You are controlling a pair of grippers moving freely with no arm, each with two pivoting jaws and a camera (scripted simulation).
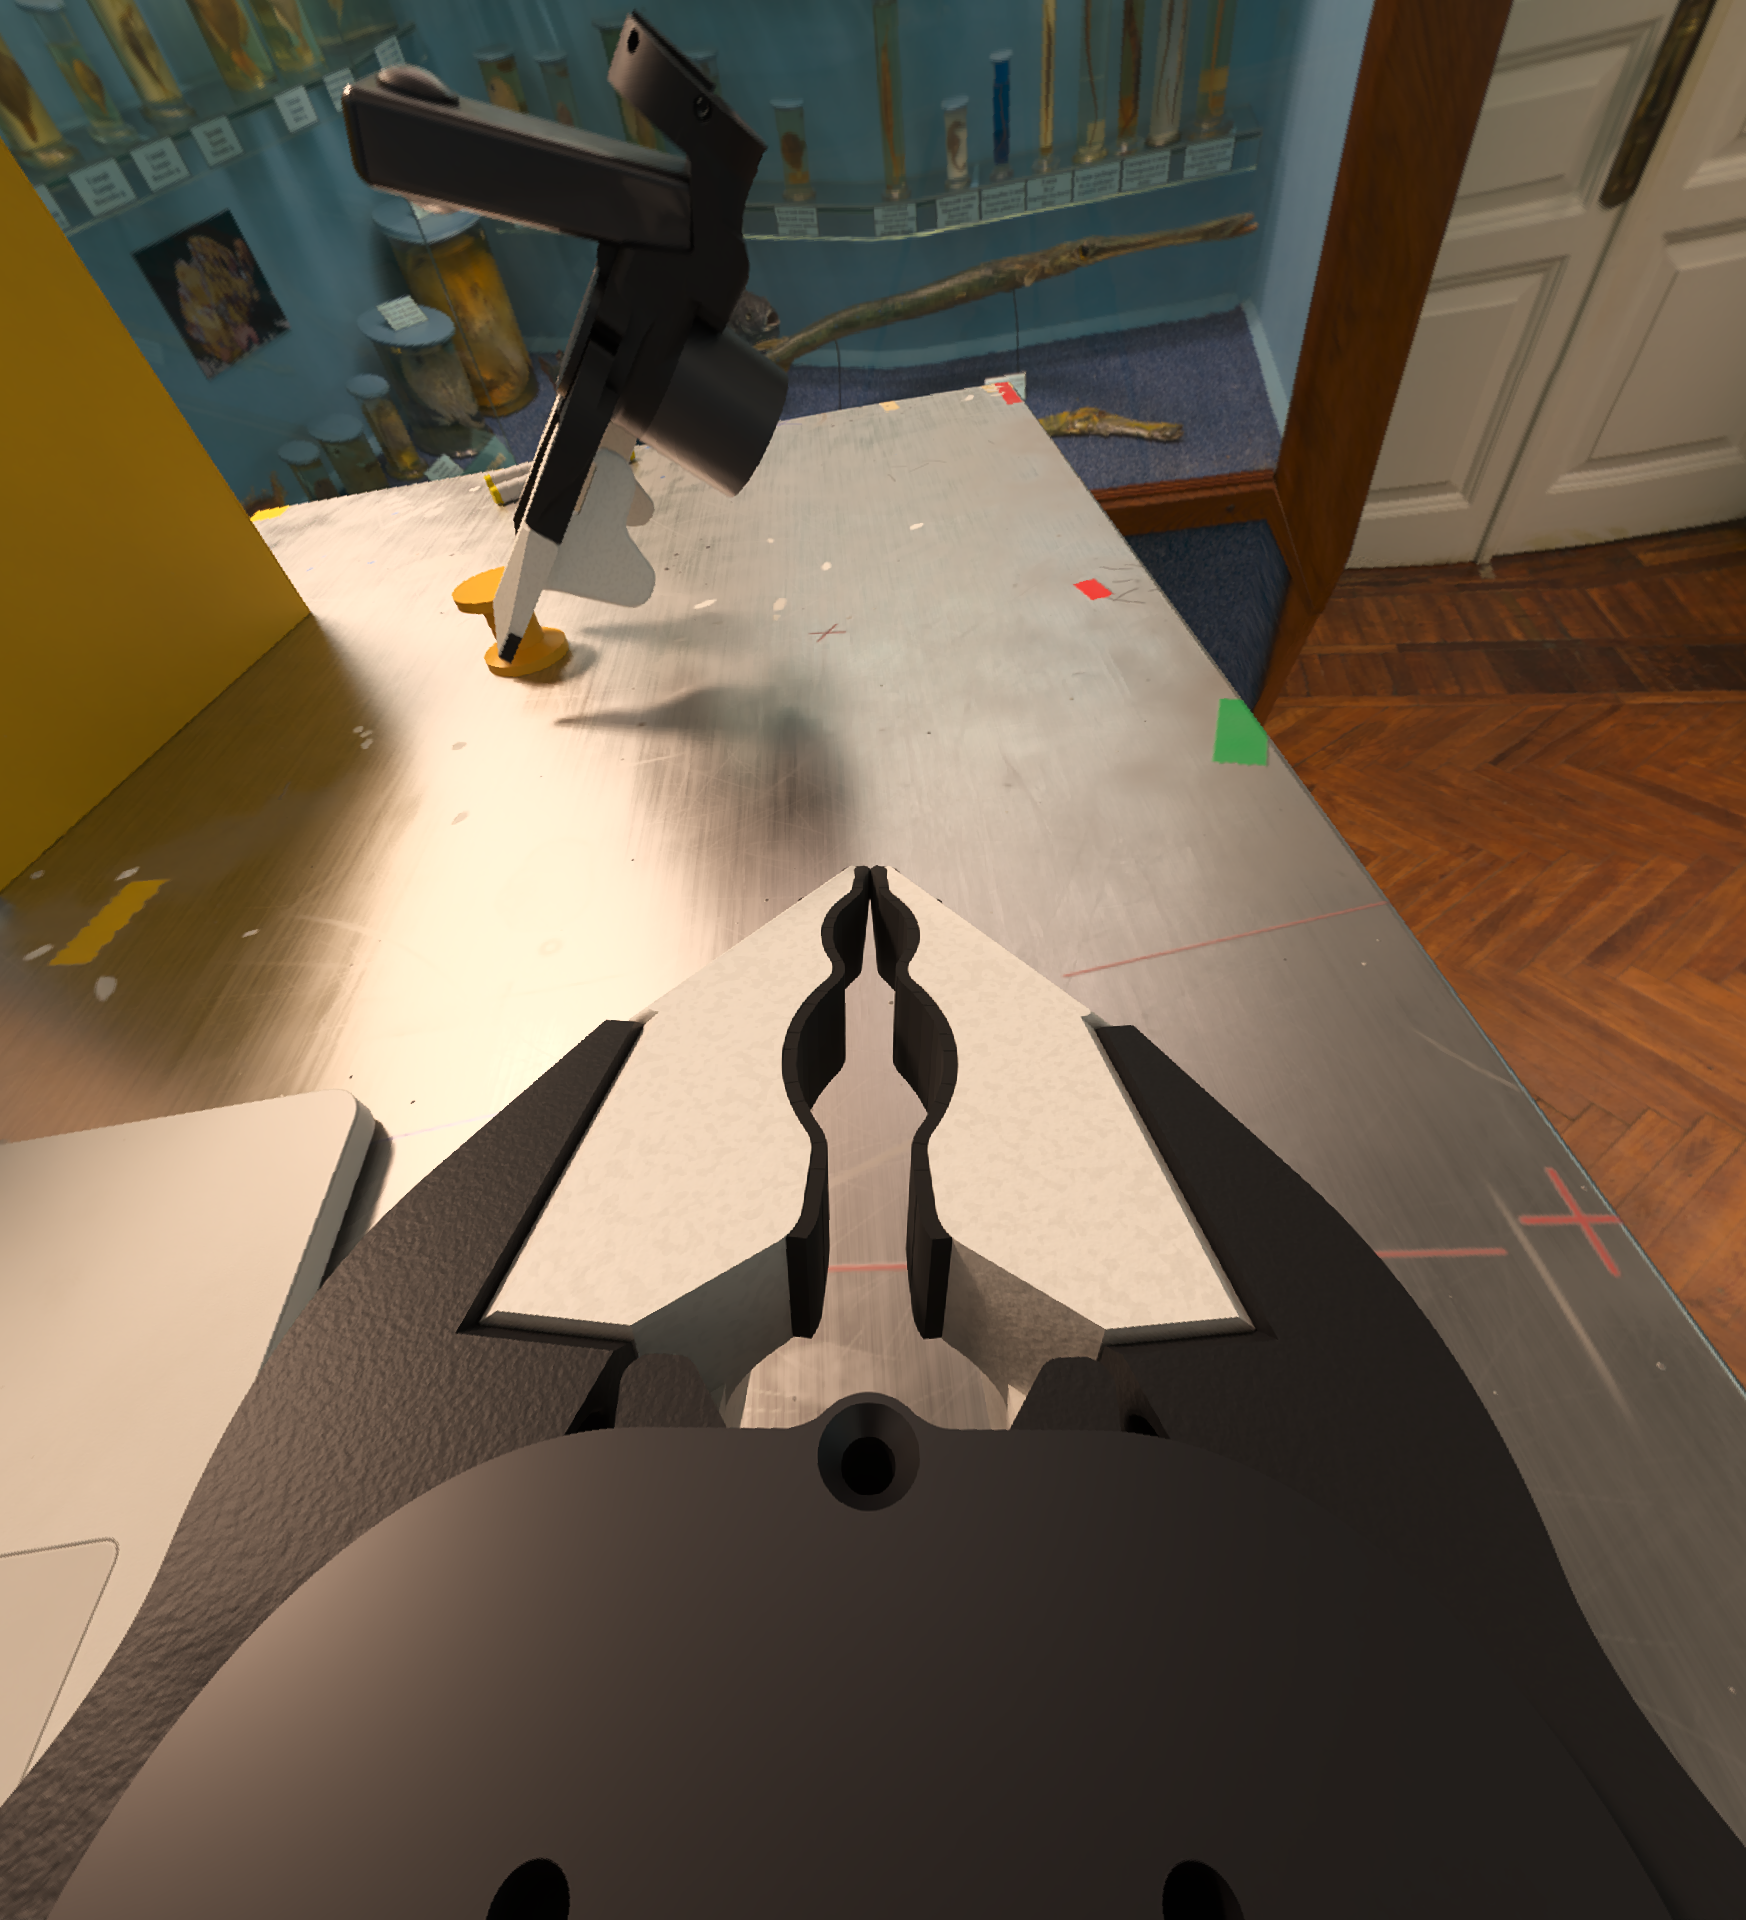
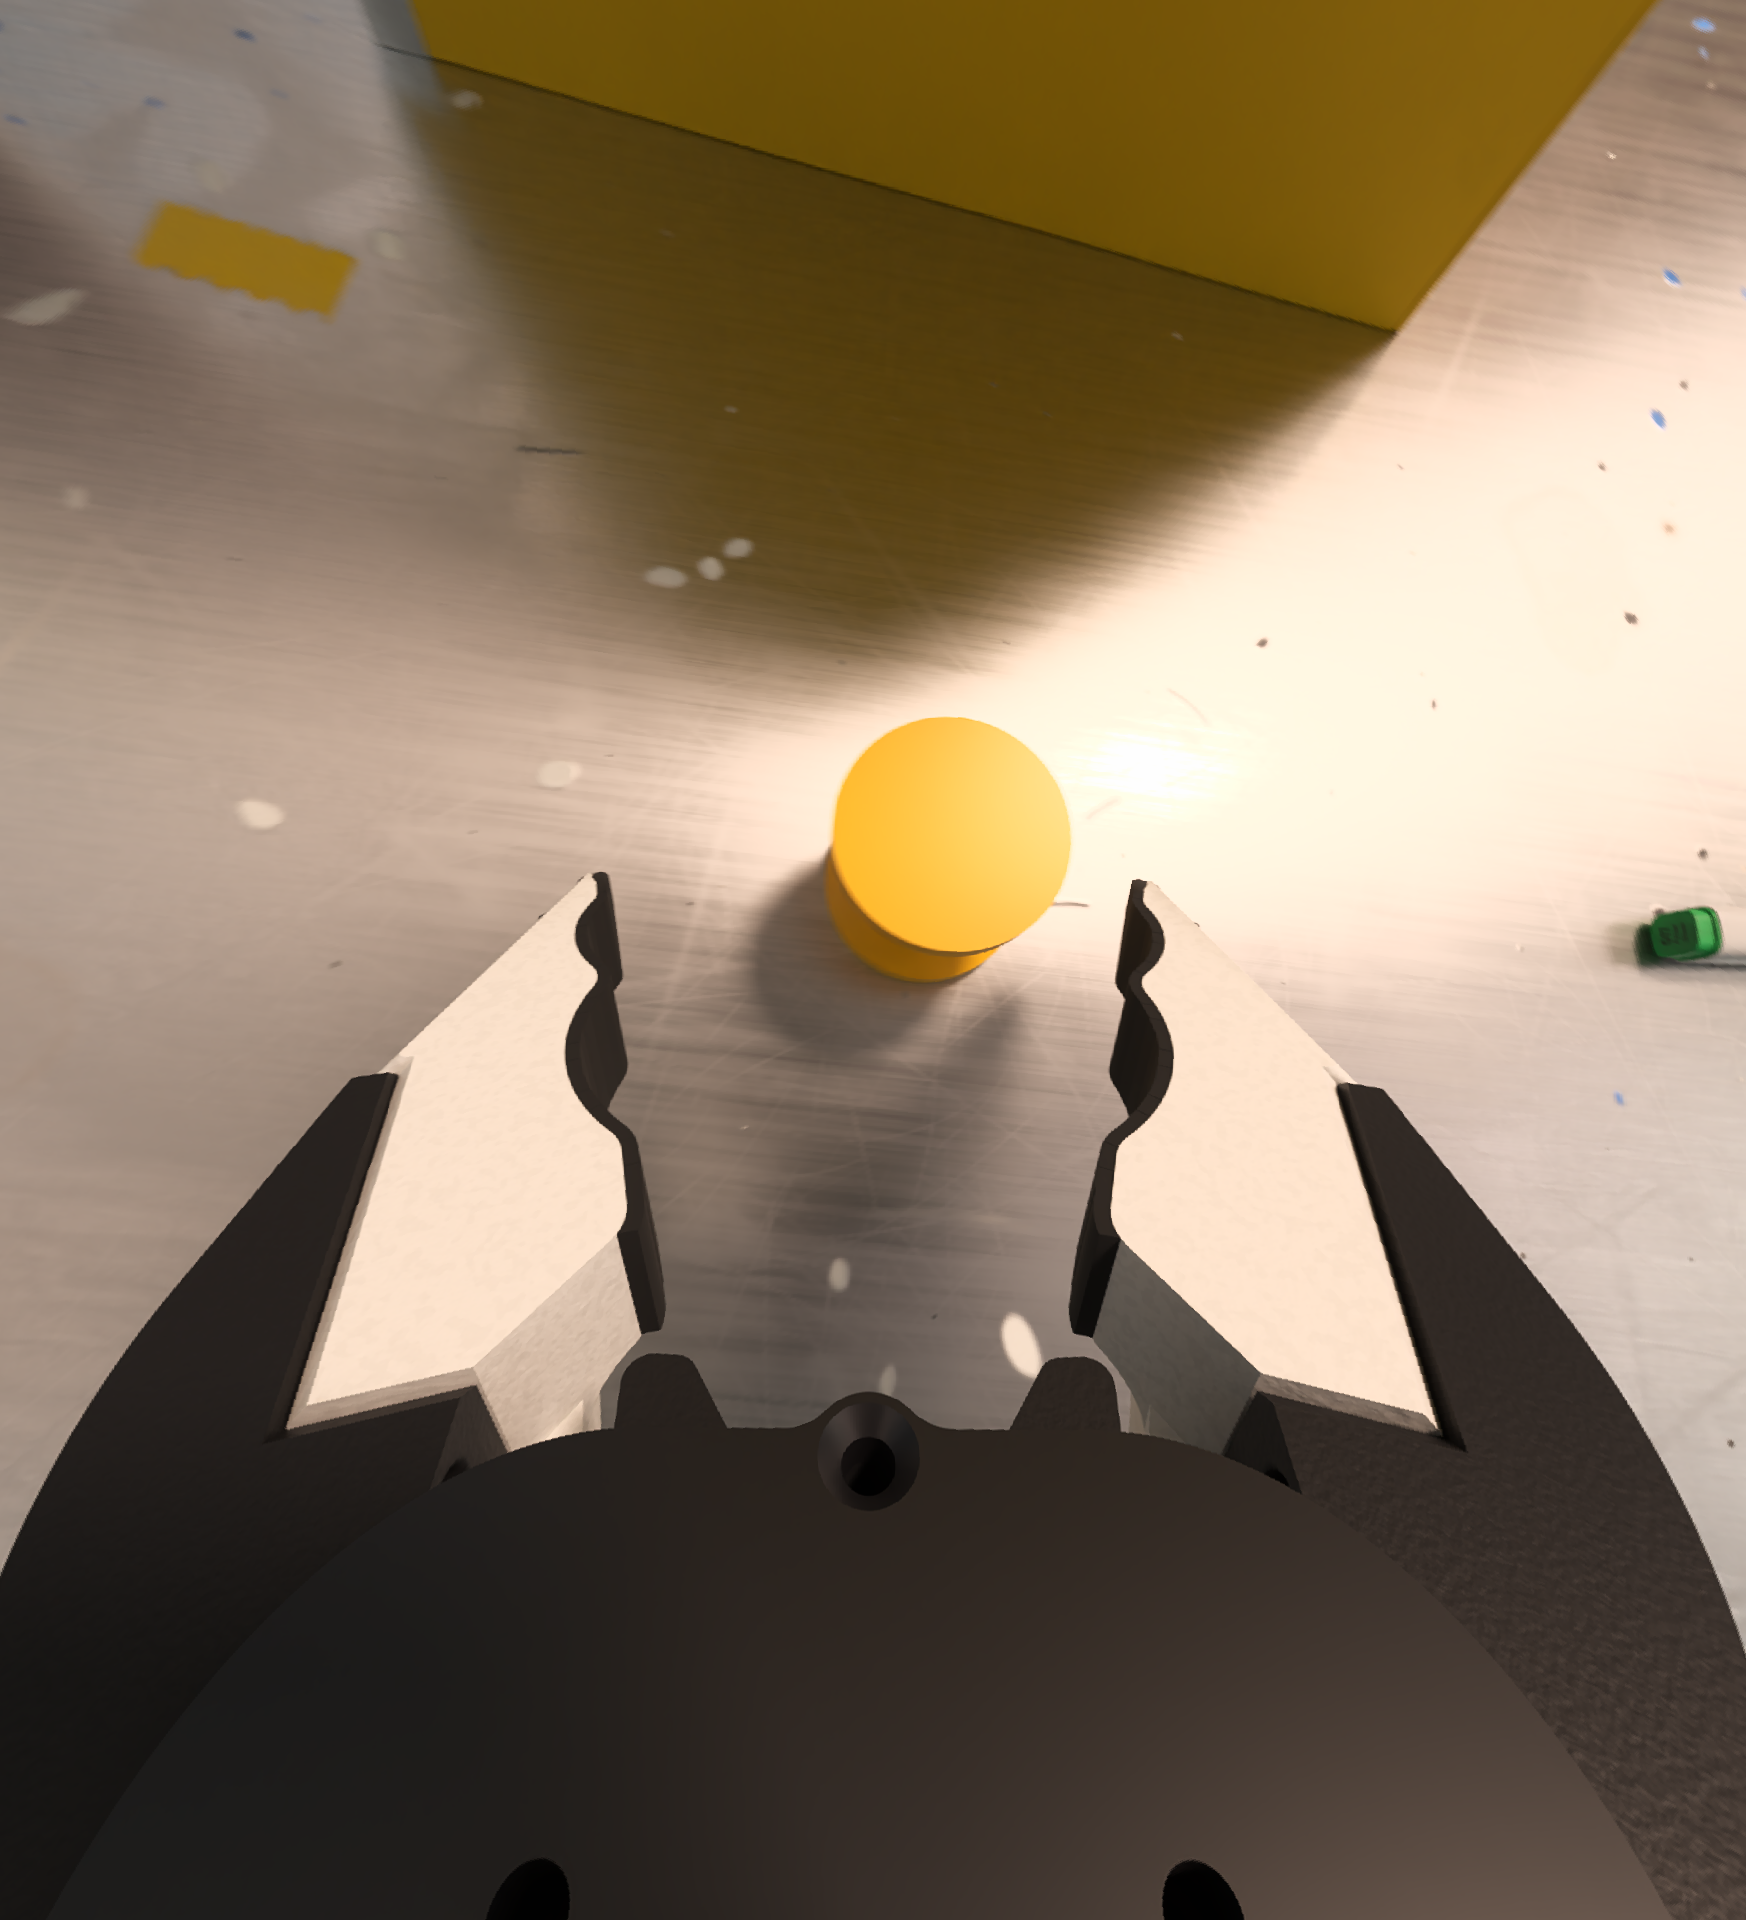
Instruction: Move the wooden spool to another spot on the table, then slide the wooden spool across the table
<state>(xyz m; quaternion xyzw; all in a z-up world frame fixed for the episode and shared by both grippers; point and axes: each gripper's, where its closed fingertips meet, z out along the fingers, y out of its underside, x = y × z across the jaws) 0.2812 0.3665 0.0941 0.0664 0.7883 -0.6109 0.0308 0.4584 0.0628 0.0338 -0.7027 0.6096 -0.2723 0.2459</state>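
Left wrist view: seen far off on the left of the metal table (image 1: 952, 727), close to the yellow box (image 1: 69, 499), the wooden spool (image 1: 528, 652), orange-yellow. Appeared tipped, one flange low and near, the other a little farther and higher, so the long axis leaned away toward the box; exact tilt hard to judge at that range. Middle of the spool covered by a finger of the right gripper (image 1: 516, 634), which pointed steeply down at it. Could not tell from here whether that finger touched the spool. In the foreground, the left gripper (image 1: 870, 883) over bare table, tips pressed together, nothing between them. At the near left, a pale flat slab (image 1: 121, 1299), cut off by the picture's edge. A green patch (image 1: 1240, 734) at the right table edge.

Right wrist view: looked down on the spool (image 2: 950, 836) just beyond the fingertips, slightly right of centre. Round top flange faced the camera, with the lower part showing beneath and nearer, offset to the left; long axis ran nearly toward the lens. Waist hidden under the top flange. Right gripper (image 2: 869, 899) spread wide, fingers (image 2: 495, 1122) either side and short of the spool, clear of it. Yellow box (image 2: 952, 135) at the far side, its top cropped. At the right edge, a green-capped marker (image 2: 1721, 935), barrel cut off.
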